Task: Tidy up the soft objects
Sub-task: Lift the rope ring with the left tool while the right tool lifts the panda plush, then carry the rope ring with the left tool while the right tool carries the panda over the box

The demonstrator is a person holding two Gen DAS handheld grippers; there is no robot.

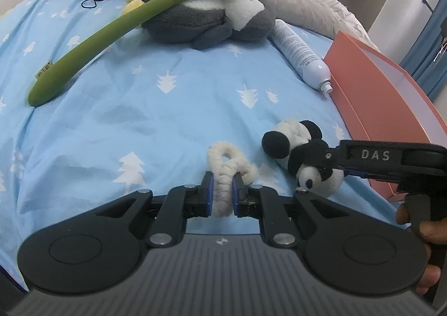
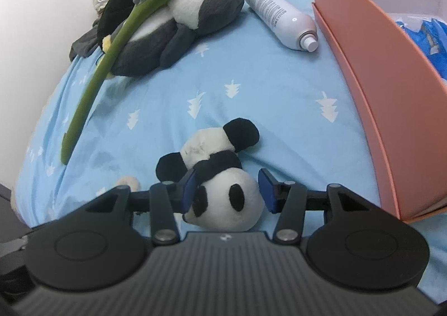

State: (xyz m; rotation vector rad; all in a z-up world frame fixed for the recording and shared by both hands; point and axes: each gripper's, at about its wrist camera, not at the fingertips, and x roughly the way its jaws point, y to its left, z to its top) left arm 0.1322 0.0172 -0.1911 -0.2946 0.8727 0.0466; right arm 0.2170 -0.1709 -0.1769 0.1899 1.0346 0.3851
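Note:
A white fluffy scrunchie lies on the blue tree-print sheet, and my left gripper is shut on its near loop. To its right a small panda plush lies on the sheet. In the right wrist view my right gripper straddles the panda plush at the head and neck. The left pad is sunk into the black fur and the right pad touches the side of the white head. One of its fingers reaches in from the right. An orange box stands open just right of the panda.
A grey penguin plush lies at the back with a green long-handled brush resting across it. A white spray can lies beside the orange box. Blue items show inside the box. Dark clothes and a grey blanket are piled behind.

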